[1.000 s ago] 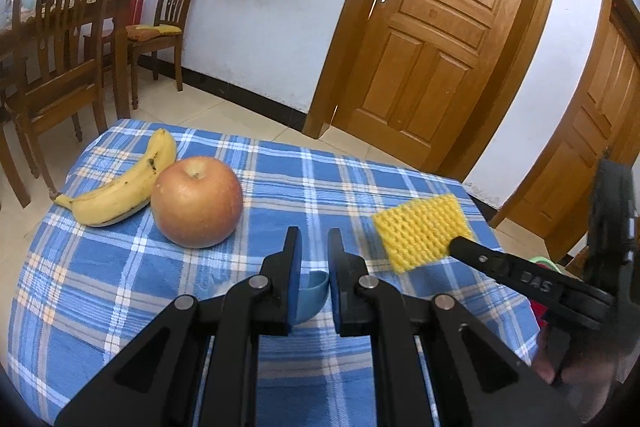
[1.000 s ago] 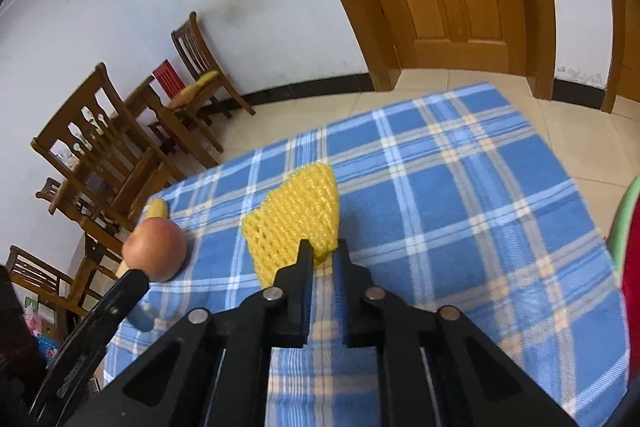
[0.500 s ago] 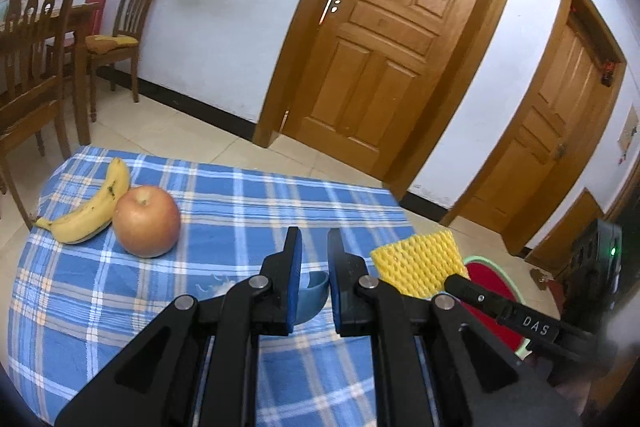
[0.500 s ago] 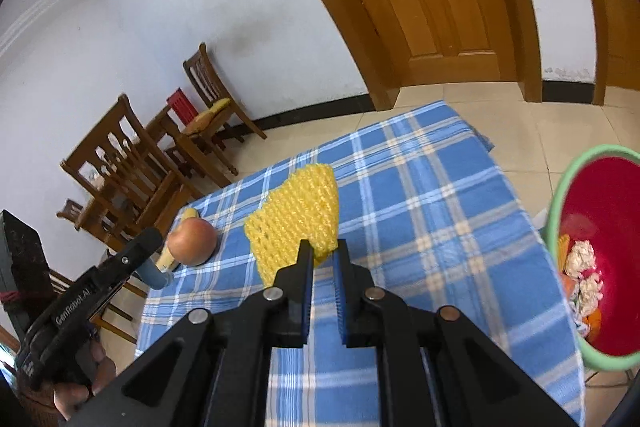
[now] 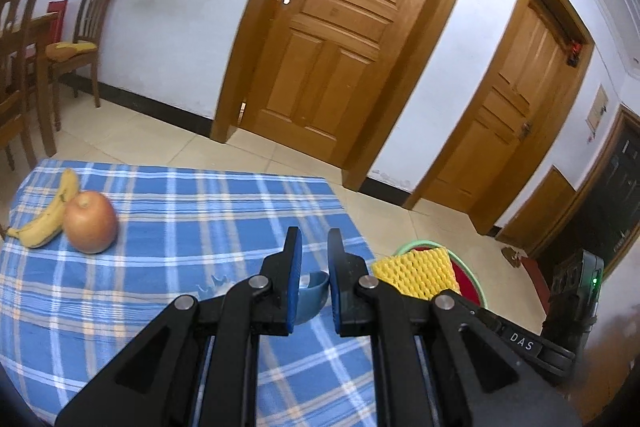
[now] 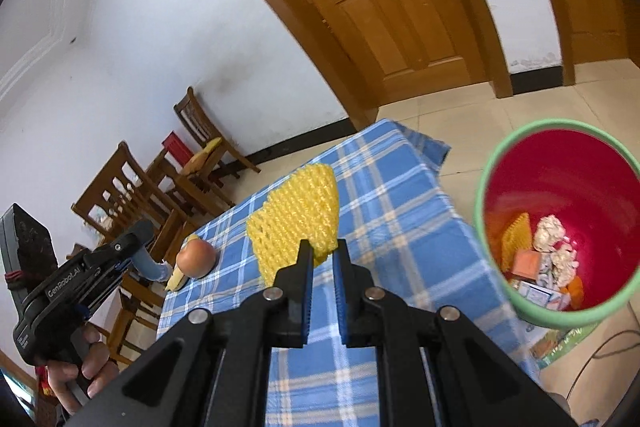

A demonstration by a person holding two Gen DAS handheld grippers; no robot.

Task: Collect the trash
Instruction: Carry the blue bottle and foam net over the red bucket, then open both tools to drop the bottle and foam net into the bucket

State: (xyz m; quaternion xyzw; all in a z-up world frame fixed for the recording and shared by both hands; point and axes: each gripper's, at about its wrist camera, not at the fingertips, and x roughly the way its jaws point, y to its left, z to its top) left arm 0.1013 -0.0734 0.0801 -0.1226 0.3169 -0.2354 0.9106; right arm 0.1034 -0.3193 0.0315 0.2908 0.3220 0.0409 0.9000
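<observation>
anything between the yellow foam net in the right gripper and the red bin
Nothing visible. The right hand-held gripper holds the yellow foam net in the air above the table's blue plaid cloth, and the red bin stands open-topped to its right beside the table, with only open air between them.

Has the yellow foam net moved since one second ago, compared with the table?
Yes. The yellow foam net, held by the right gripper, went from above the table toward the red bin beside it.
</observation>
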